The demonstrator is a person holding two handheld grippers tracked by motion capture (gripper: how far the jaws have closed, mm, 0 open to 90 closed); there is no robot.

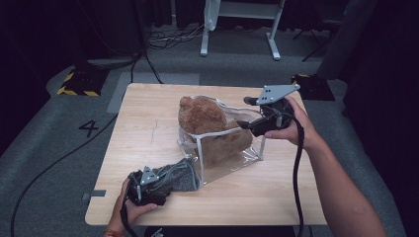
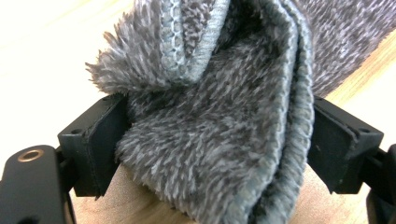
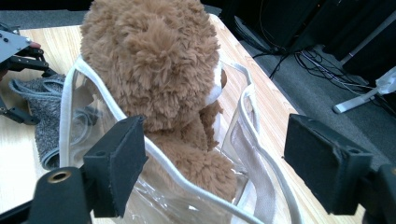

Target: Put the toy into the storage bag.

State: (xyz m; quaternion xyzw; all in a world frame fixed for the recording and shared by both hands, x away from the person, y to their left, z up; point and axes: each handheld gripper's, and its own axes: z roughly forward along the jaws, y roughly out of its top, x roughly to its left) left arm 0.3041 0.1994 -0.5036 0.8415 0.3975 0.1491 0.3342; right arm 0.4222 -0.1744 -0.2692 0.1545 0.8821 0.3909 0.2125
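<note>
The left gripper (image 2: 215,144) is clamped on the fuzzy grey folded cloth (image 2: 219,116). The right gripper (image 3: 224,172), jaws apart, hovers at the clear plastic bag (image 1: 225,158) holding the brown plush bear (image 3: 154,70). Next, likely feed the cloth in.

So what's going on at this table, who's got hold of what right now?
A person works with two hand-held grippers at a wooden table. The left gripper is clamped on a bunched grey fuzzy cloth lying beside a clear plastic bag. A brown teddy bear sits partly inside that bag, its upper part sticking out of the opening. The right gripper stands open at the bag's white-trimmed rim, gripping nothing.
</note>
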